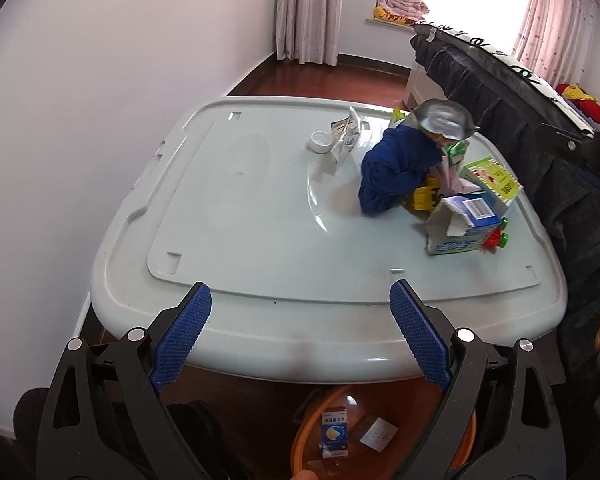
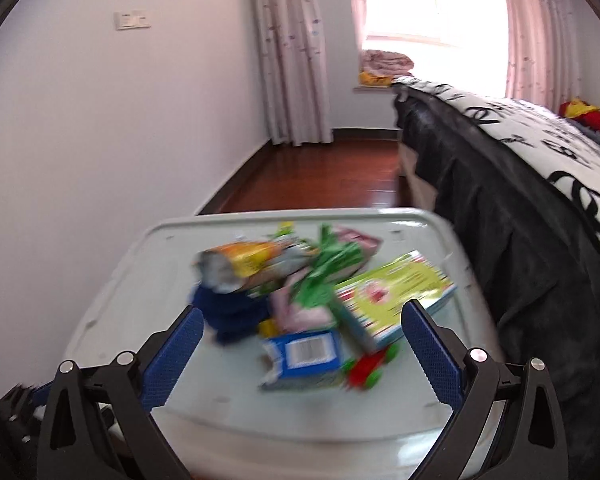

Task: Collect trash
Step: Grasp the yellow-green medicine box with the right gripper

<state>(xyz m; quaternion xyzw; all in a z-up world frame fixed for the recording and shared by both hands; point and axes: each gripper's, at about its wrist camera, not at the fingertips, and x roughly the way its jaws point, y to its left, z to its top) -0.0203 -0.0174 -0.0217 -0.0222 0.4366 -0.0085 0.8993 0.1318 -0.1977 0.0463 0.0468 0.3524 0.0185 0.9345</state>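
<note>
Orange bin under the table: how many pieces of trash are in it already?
2 visible in the orange bin: a blue-and-white carton and a white packet beside it. The left gripper hides part.

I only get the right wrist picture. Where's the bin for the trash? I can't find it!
Observer: The left wrist view shows an orange bin on the floor, under the near edge of the white lid.
Operator: Is anything inside it?
Observer: Yes, a blue and white box and a white paper lie in it.
Operator: Is there any trash on top that I'm missing?
Observer: A white cap stands left of the blue cloth, right beside a torn carton.
</note>
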